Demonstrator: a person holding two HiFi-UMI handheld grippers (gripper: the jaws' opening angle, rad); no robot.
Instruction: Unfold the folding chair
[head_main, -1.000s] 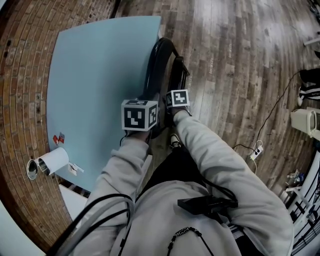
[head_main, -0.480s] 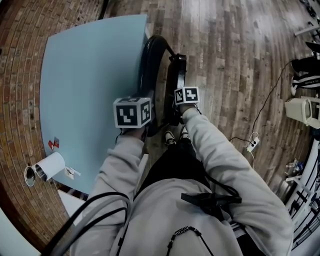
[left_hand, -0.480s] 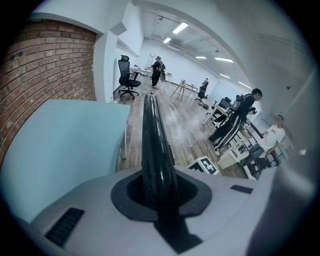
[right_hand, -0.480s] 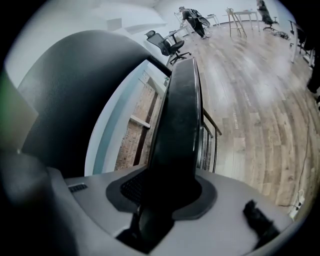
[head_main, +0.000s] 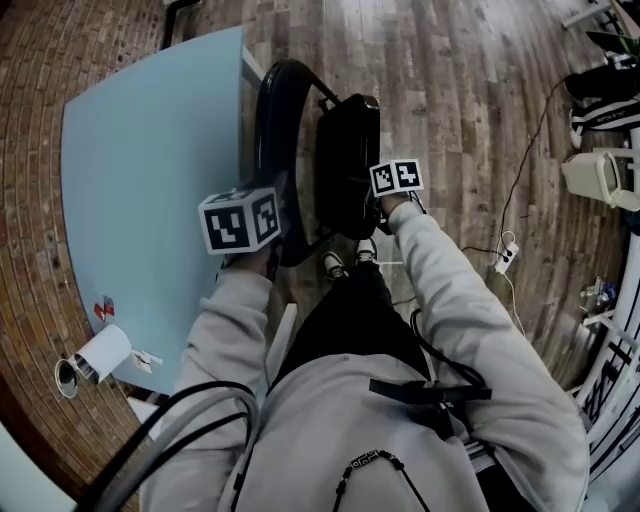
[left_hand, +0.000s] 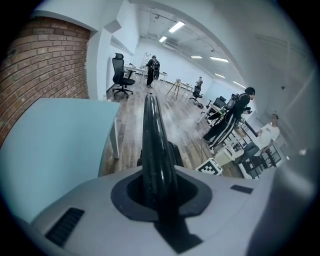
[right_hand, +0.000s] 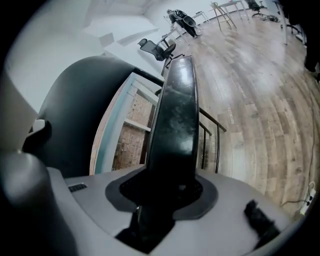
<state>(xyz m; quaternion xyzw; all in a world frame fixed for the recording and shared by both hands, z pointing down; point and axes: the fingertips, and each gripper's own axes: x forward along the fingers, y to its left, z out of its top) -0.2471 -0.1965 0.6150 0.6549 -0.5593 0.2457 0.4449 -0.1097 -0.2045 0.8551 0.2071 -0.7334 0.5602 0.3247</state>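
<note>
A black folding chair stands on the wooden floor beside a light blue table (head_main: 140, 180). Its curved backrest (head_main: 266, 110) is next to the table, and its seat (head_main: 347, 150) is swung out to the right of it. My left gripper (head_main: 283, 222) is shut on the backrest's top edge (left_hand: 152, 135), which runs straight out of the jaws (left_hand: 159, 187). My right gripper (head_main: 378, 208) grips the seat's near edge (right_hand: 177, 115); its jaws (right_hand: 165, 192) have just been closing with the seat panel between them.
A paper roll (head_main: 100, 352) lies at the table's near corner. A power strip with a cable (head_main: 508, 247) and a white appliance (head_main: 600, 178) are on the floor at right. My shoes (head_main: 345, 262) stand just behind the chair. People and office chairs (left_hand: 121, 77) are far off.
The seat has swung away from the backrest toward the right, so the gap between them is wider. My right gripper went right with it; the left gripper shifted slightly left.
</note>
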